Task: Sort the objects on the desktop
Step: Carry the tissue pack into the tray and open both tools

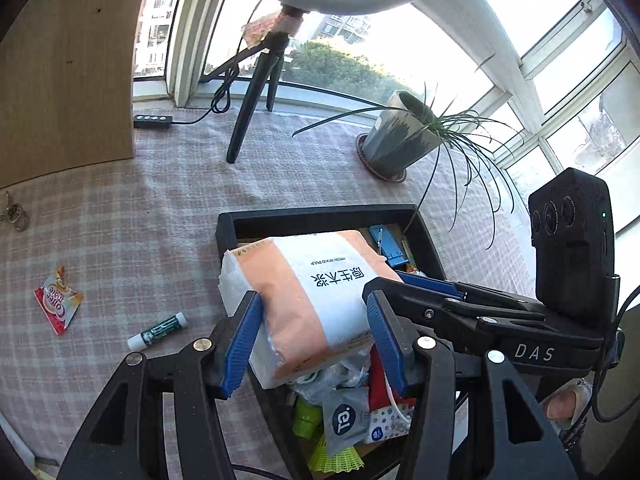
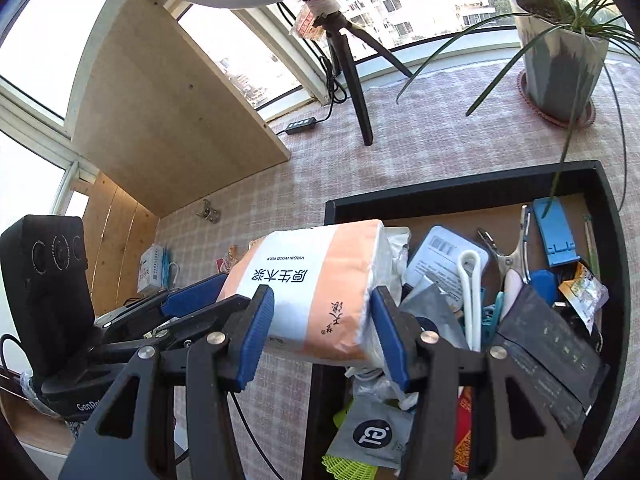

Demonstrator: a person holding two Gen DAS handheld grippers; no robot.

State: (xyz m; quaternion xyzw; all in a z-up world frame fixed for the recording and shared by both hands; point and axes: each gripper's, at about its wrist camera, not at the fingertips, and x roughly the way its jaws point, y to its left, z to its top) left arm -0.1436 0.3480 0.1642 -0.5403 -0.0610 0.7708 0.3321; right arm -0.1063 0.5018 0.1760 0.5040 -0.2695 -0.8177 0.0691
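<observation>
Holding: both grippers carry one tissue pack [image 1: 308, 300] between them, lifted above the near-left corner of the black tray [image 1: 320, 216].
Left gripper [image 1: 316, 344]: blue pads pressed into the pack's near end, one on each side; clenched on it, not released.
Right gripper [image 2: 324, 332]: same story at the other end of the pack [image 2: 320, 284], jaws clamped on the wrapper.
Weight: looks light, a soft bundle of paper in thin film.
Stiffness: squashy; the wrapper dimples where the pads bite, so it will likely sag if held at one end only.
Slip: glossy plastic, probably slick; a firm squeeze across the narrow sides seems the safer hold.
Fragility: little to break, though the film could tear.
Long axis: in the left wrist view it runs from about 7 o'clock up to 1 o'clock; in the right wrist view, from 5 o'clock up to 11 o'clock.
Facing: printed broad face upward, orange bands crossing the length.
Around it: glue stick [image 1: 158, 331] and sachet [image 1: 58, 300] on the checked cloth at 9 o'clock; clutter fills the tray at 3 o'clock.
</observation>
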